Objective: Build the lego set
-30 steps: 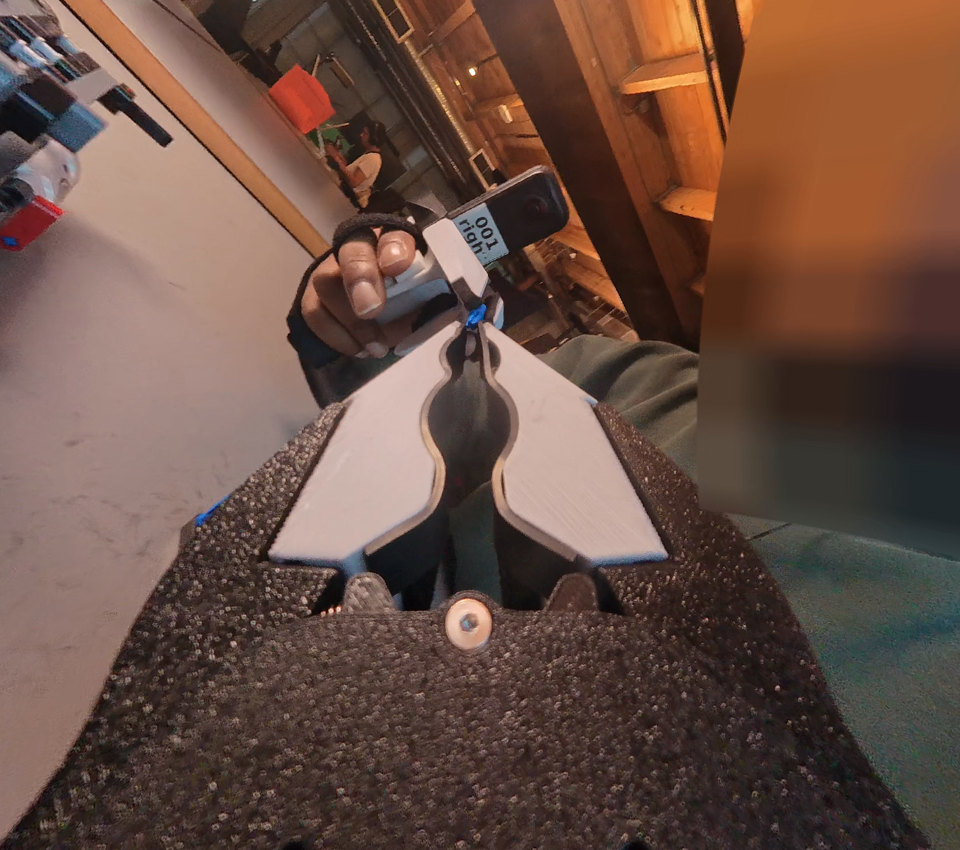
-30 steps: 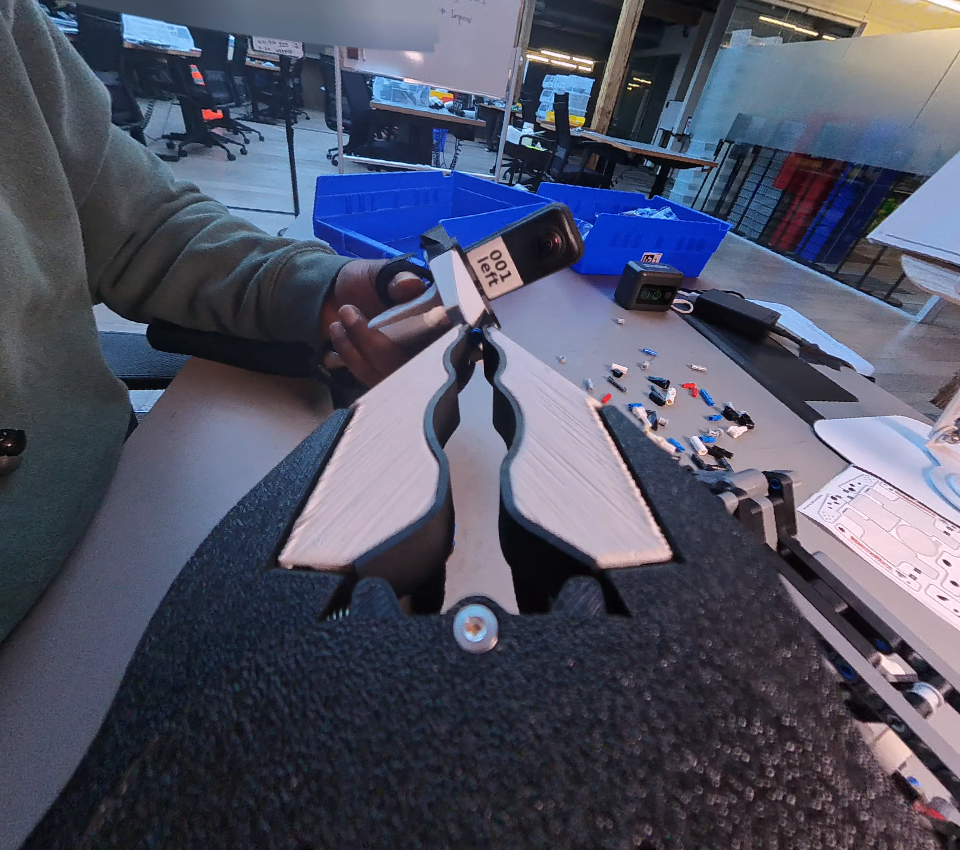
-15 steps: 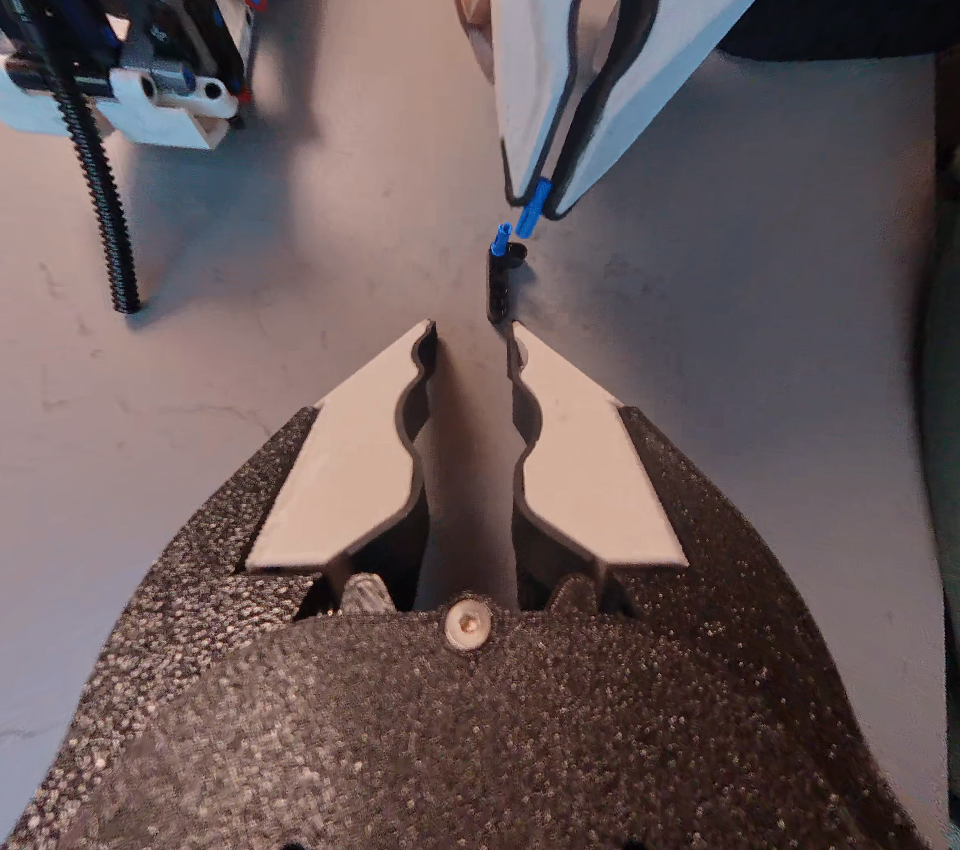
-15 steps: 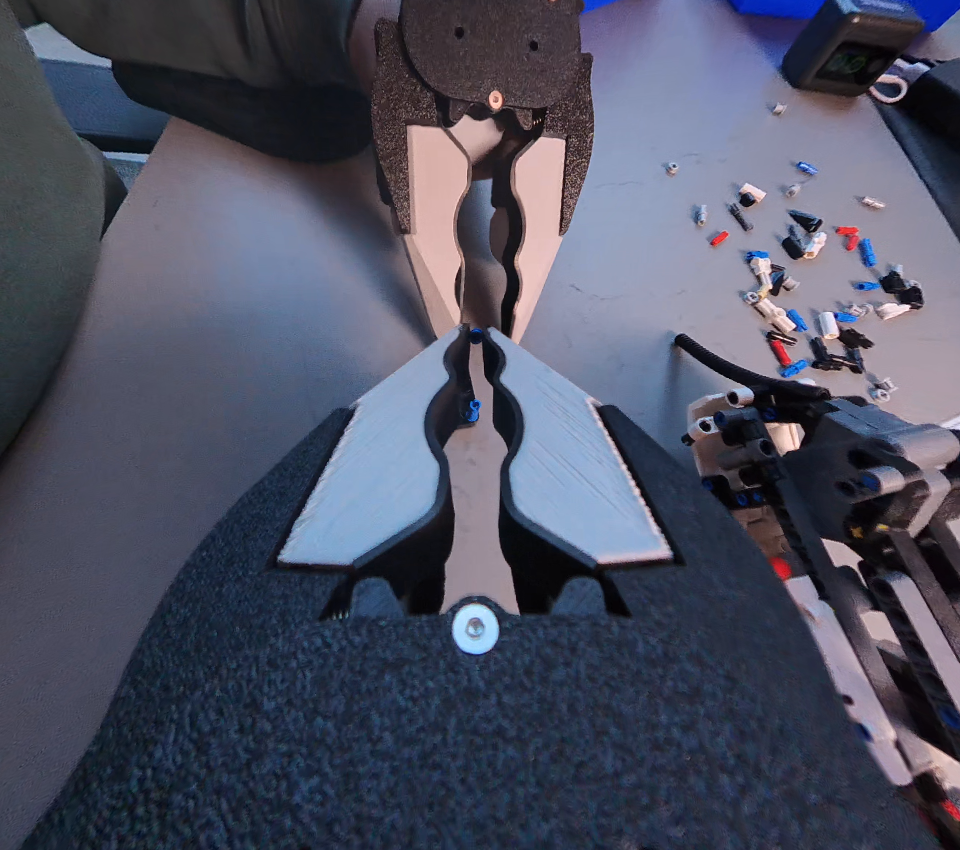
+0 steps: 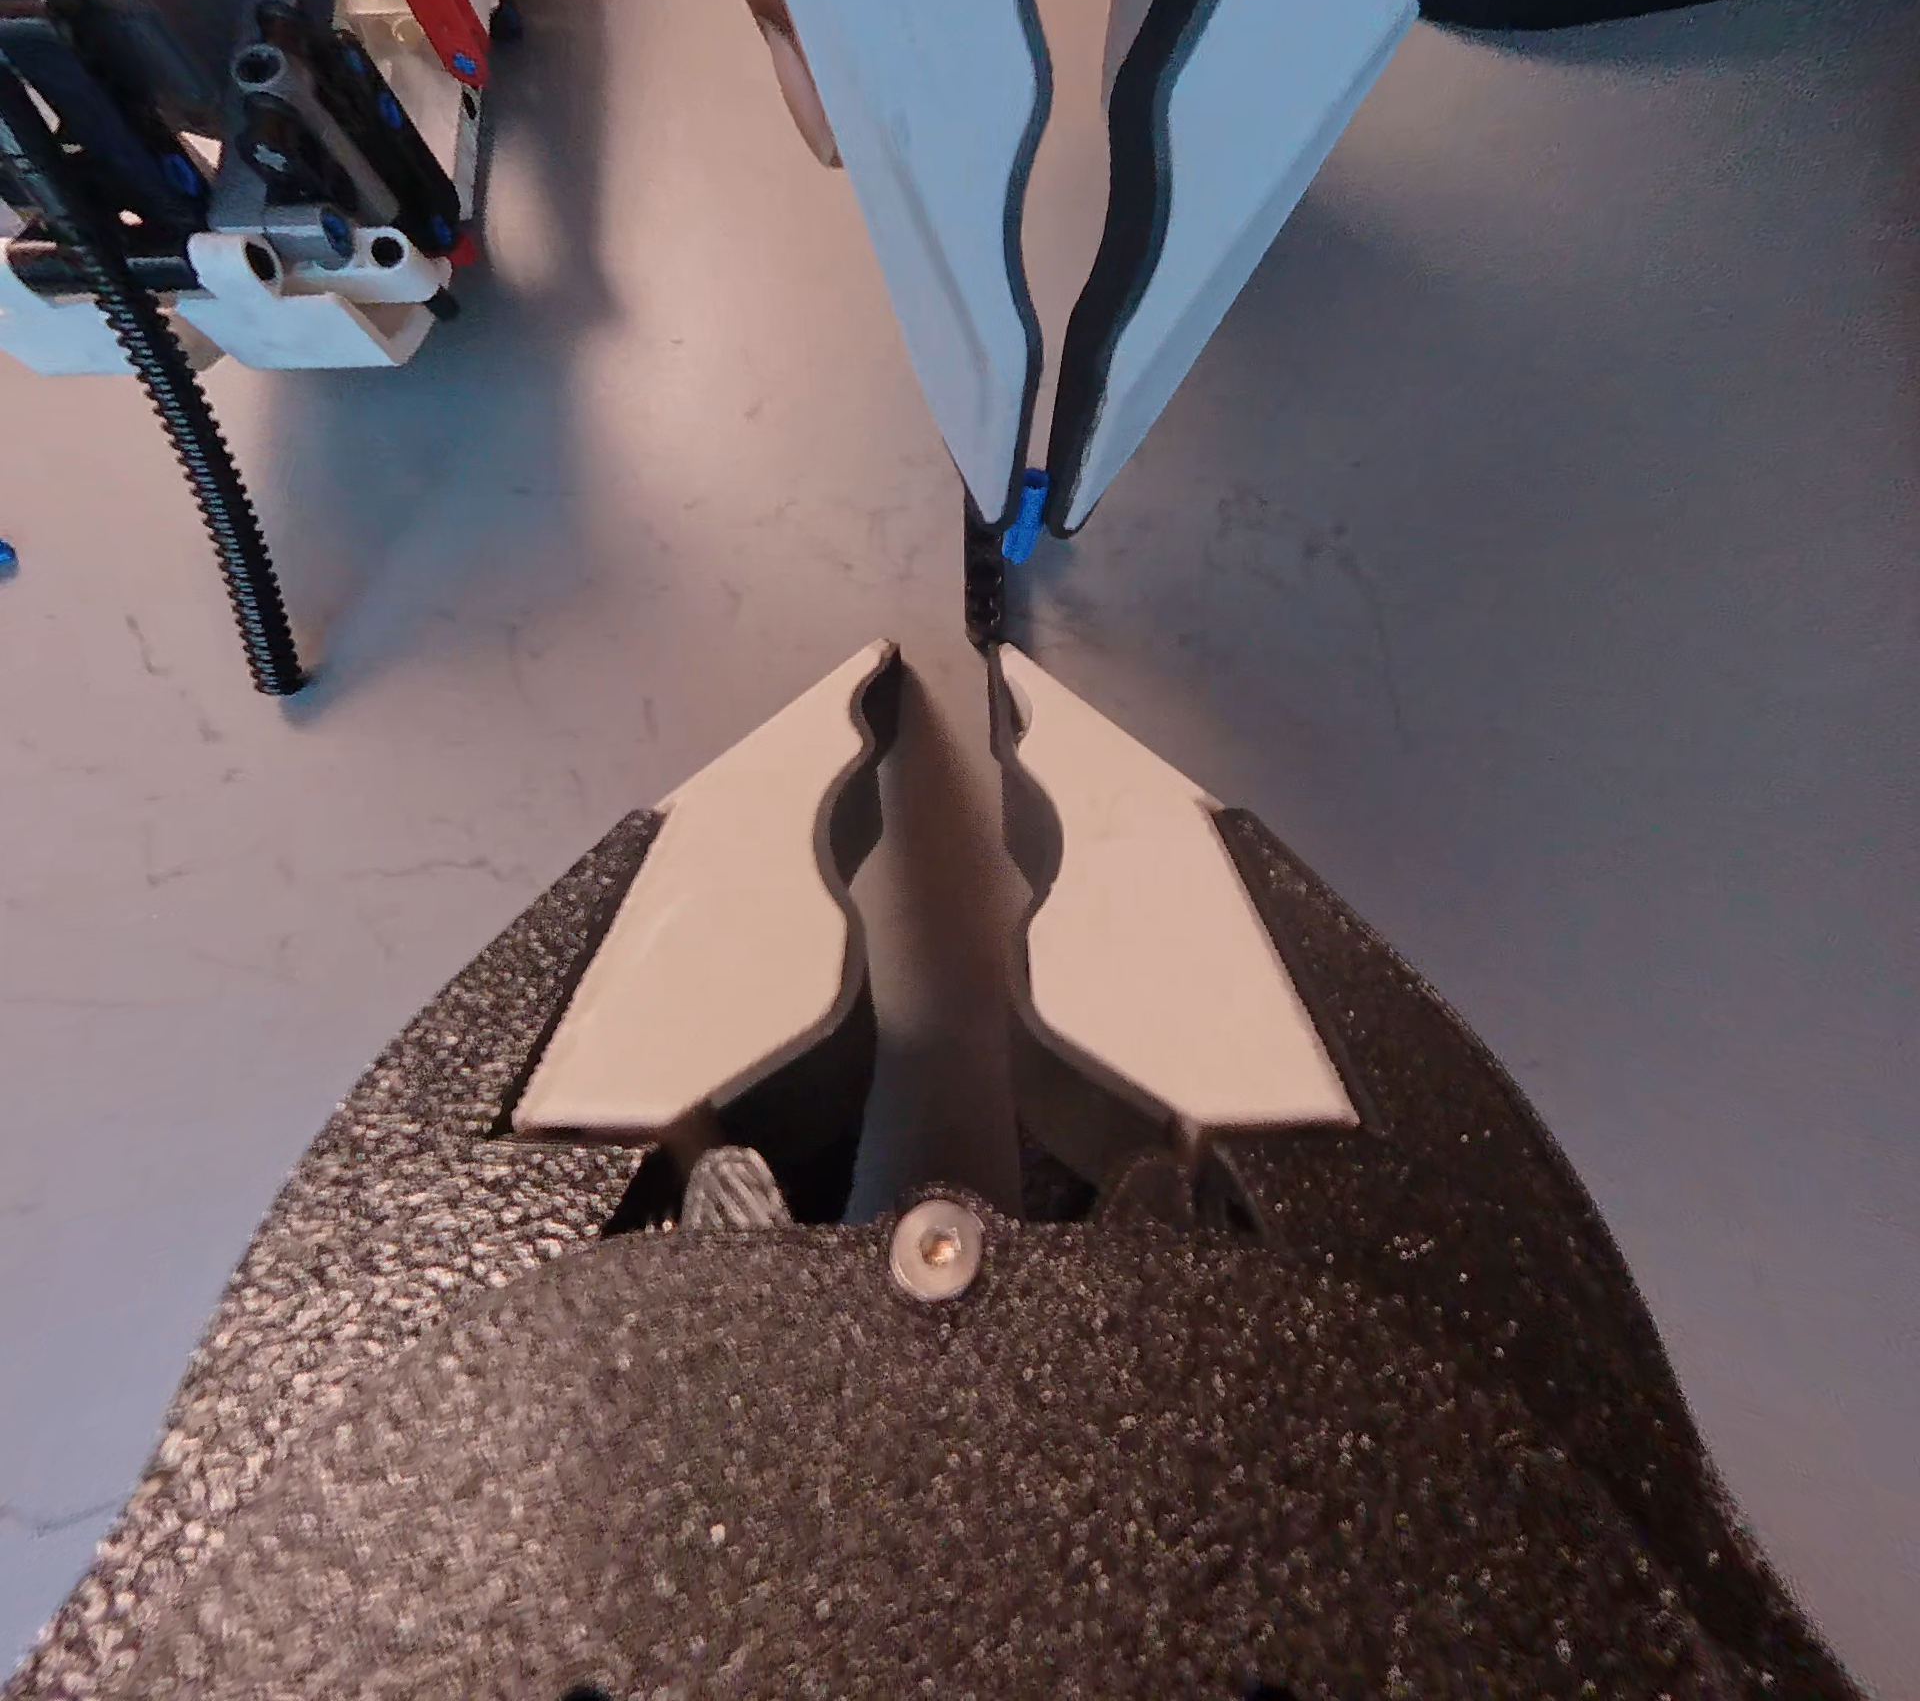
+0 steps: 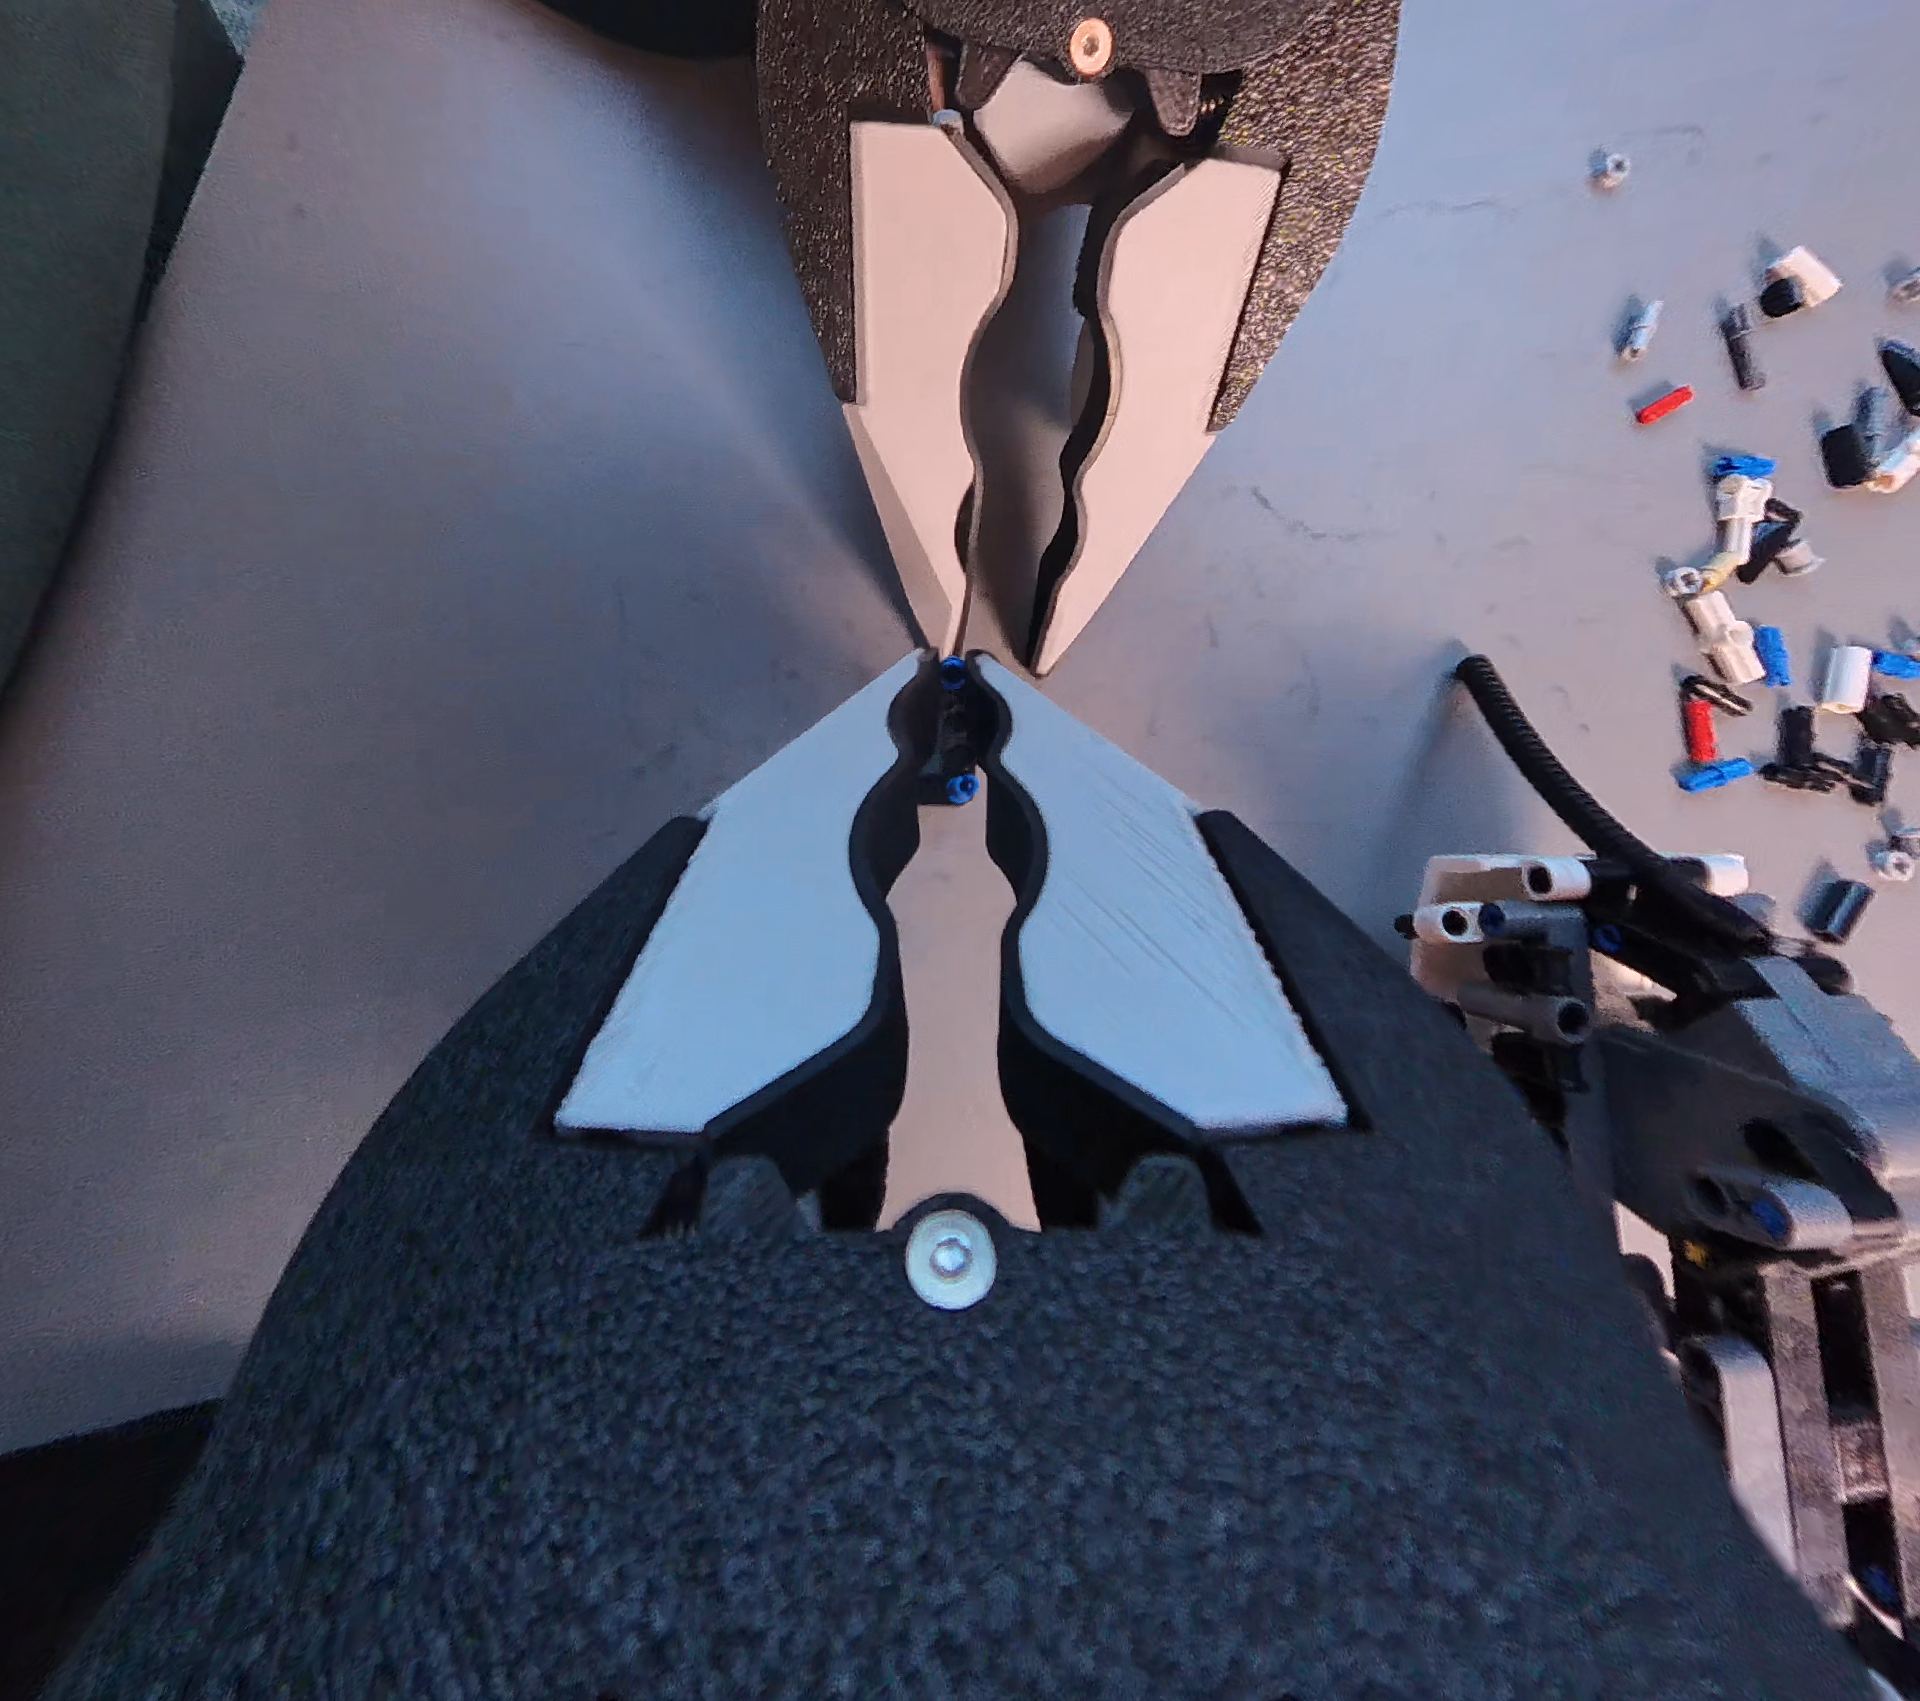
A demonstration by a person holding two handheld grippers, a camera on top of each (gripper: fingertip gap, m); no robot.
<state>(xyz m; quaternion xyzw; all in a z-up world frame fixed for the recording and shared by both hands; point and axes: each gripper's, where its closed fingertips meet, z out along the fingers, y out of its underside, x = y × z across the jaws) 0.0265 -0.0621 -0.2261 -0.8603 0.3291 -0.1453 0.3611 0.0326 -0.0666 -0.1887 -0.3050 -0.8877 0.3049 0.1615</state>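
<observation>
While your right tool (image 5: 1029,508) pinches a blue pin (image 5: 1022,515) at a small black connector (image 5: 983,591) over the bench (image 5: 1558,508), your left tool (image 5: 943,659) stands narrowly parted. Model (image 6: 1662,1007) part-built; loose pieces (image 6: 1766,591) remain.

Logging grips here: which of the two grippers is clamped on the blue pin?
The right gripper: its tips are pinched together on the blue pin, whereas the left gripper shows a clear gap between its tips.
</observation>
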